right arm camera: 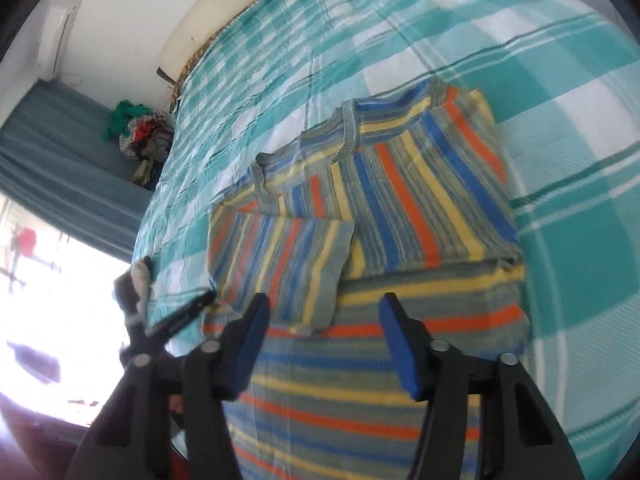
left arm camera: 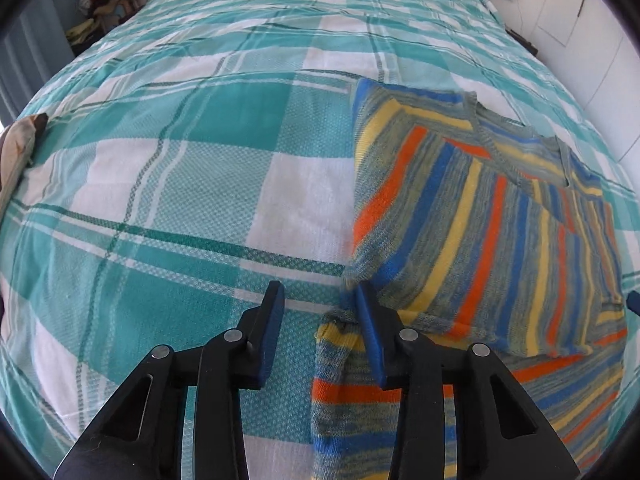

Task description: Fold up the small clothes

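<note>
L wrist view: left hand-held gripper (left arm camera: 320, 292) spread wide, grasping nothing; striped knit sweater (left arm camera: 480, 216) lies on the checked bedspread (left arm camera: 180, 168), ahead & to the right, one finger touching its near-left edge.

R wrist view: right hand-held gripper (right arm camera: 322, 308) also released, hovering right over the sweater's (right arm camera: 400, 200) lower body, long axis running straight away toward the collar. Right looks nearer for the next fold.

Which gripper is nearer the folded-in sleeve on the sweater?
Right. The right gripper hangs open just short of the sleeve. The left gripper is open at the sweater's opposite edge, one finger touching the knit.
</note>
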A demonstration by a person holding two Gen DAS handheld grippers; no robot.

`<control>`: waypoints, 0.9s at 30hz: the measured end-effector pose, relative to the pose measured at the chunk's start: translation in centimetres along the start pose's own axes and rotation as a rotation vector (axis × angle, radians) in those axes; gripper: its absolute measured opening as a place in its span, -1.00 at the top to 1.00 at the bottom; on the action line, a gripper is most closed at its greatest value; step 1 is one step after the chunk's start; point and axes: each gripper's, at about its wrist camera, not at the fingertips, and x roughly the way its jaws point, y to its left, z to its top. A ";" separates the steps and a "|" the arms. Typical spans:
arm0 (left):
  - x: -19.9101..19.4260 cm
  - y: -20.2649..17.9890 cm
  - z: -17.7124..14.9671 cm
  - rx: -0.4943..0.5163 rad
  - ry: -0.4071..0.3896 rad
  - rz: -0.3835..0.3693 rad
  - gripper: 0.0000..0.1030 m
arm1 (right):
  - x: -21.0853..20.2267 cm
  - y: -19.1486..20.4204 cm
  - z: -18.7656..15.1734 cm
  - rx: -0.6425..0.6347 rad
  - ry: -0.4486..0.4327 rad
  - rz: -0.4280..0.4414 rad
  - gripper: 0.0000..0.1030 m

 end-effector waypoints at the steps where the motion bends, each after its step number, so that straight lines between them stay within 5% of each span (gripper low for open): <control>1: 0.0 0.3 -0.2 -0.022 -0.008 -0.013 0.23 | 1.4 0.0 1.0 0.007 0.013 0.001 0.11; 5: 0.1 0.2 -0.2 -0.025 -0.034 -0.014 0.21 | 6.5 1.0 2.3 -0.004 0.105 -0.005 0.28; 7: 0.1 0.2 -0.2 -0.019 -0.045 -0.015 0.21 | 7.5 2.0 2.8 -0.046 0.115 -0.075 0.94; 8: -0.1 0.4 -0.2 -0.029 -0.049 -0.023 0.21 | 7.0 3.1 3.1 -0.096 0.073 -0.101 0.95; 12: -0.9 1.0 -0.2 -0.087 -0.088 -0.028 0.11 | 4.8 6.9 3.5 -0.292 -0.073 -0.137 0.95; 16: -0.1 0.9 -0.6 -0.079 -0.079 -0.010 0.10 | 8.3 3.8 4.3 -0.251 0.028 -0.246 0.76; 18: -0.8 1.0 -0.5 -0.070 -0.067 -0.021 0.10 | 6.8 2.3 4.4 -0.177 -0.012 -0.178 0.69; 21: -2.6 1.7 0.2 -0.058 -0.101 -0.063 0.06 | 3.3 1.4 3.2 -0.074 -0.055 -0.046 0.17; 24: -2.9 1.5 2.8 -0.036 -0.118 -0.095 -0.13 | 2.5 1.5 1.1 -0.050 0.011 0.051 0.18; 27: -0.1 -0.2 6.2 -0.007 -0.039 -0.107 -0.17 | 5.0 2.4 -0.7 -0.062 0.089 0.027 0.18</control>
